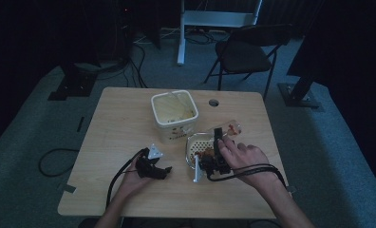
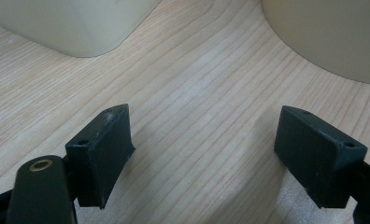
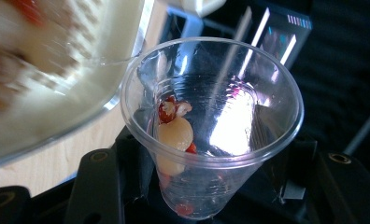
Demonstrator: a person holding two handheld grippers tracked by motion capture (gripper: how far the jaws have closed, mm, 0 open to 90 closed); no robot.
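My right gripper (image 1: 221, 134) is shut on a clear plastic cup (image 1: 231, 128), which lies tipped with its mouth toward a white strainer (image 1: 195, 142) holding brown and red bits. In the right gripper view the cup (image 3: 211, 121) sits between the two black jaws, with a pale bean and a few red pieces stuck inside it. The strainer's rim (image 3: 80, 116) is blurred at the upper left. My left gripper (image 1: 161, 163) rests low on the table left of the strainer. Its jaws stand open over bare wood (image 2: 202, 154).
A cream square tub (image 1: 176, 129) stands behind the strainer at the table's middle; its wall (image 2: 75, 28) shows in the left gripper view. A cable hole (image 1: 213, 102) lies at the back. A folding chair (image 1: 245, 52) stands beyond the table.
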